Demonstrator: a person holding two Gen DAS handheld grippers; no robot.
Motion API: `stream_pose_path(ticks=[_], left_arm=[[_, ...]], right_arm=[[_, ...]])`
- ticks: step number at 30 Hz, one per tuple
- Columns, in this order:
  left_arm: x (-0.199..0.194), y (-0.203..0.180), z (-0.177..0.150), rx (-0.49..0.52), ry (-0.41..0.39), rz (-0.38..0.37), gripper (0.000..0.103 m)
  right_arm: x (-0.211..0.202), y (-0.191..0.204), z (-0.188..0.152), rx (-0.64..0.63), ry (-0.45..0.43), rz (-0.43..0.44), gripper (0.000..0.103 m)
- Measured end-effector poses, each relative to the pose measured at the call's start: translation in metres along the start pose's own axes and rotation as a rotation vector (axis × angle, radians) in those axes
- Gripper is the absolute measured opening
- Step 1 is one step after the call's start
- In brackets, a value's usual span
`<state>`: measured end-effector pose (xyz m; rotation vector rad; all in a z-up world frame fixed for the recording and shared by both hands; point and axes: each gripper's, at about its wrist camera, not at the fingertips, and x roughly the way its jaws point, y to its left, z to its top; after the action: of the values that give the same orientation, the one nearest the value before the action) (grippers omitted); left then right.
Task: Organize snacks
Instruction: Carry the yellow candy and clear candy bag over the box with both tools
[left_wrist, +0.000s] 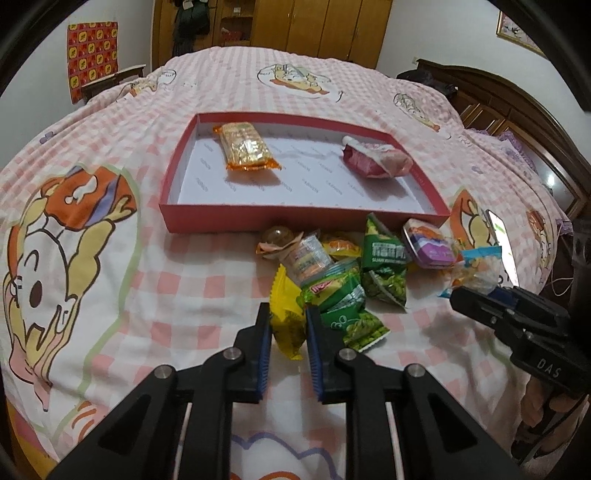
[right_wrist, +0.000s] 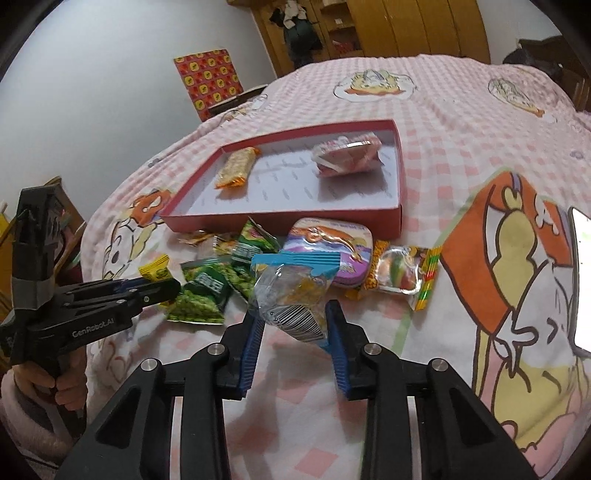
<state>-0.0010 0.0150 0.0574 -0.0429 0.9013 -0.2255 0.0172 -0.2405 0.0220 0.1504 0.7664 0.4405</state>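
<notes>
**A:** Where do the snacks stand?

**B:** Two are in the red box (left_wrist: 295, 218), which lies flat on the pink checked bedspread (left_wrist: 184, 295): an orange biscuit pack (left_wrist: 245, 146) toward its far left corner and a pink wrapped snack (left_wrist: 373, 160) toward its right side. The rest sit in a loose pile just in front of the box's near wall.

**A:** And the grippers?

**B:** The left gripper (left_wrist: 288, 321) is clenched on a yellow packet (left_wrist: 286, 325), its blue pads pressed to both sides of the wrapper. The right gripper (right_wrist: 295, 314) grips a clear bag with a blue top (right_wrist: 291, 291), barcode facing the camera; the bag hangs between the blue pads, its lower end off the bedspread.

**A:** What is left in the pile?

**B:** Green pea packets (left_wrist: 384, 273), a clear plastic cup snack (left_wrist: 306, 258), a purple tin (right_wrist: 328, 251) touching the box's near wall, and just right of the tin a clear-windowed candy packet (right_wrist: 402, 277) with an orange and yellow border. A round clear item (left_wrist: 277, 236) lies against the box front; what it holds cannot be told.

**A:** Beyond the bed?

**B:** Wooden wardrobes (left_wrist: 295, 26) along the far wall, a red and yellow patterned cloth (left_wrist: 92, 55) hanging at left. A hand (right_wrist: 62, 384) in a pale fuzzy sleeve holds the left gripper's handle.
</notes>
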Motion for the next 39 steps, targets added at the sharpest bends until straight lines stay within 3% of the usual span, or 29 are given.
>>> stream_pose_path(ticks=[18, 39], left_arm=[[-0.012, 0.015, 0.032, -0.026, -0.071, 0.023, 0.018], [0.022, 0.036, 0.084, -0.071, -0.102, 0.079, 0.018]], right_arm=[[-0.009, 0.002, 0.020, -0.022, -0.030, 0.011, 0.035], [0.015, -0.010, 0.071, -0.029, -0.036, -0.002, 0.035]])
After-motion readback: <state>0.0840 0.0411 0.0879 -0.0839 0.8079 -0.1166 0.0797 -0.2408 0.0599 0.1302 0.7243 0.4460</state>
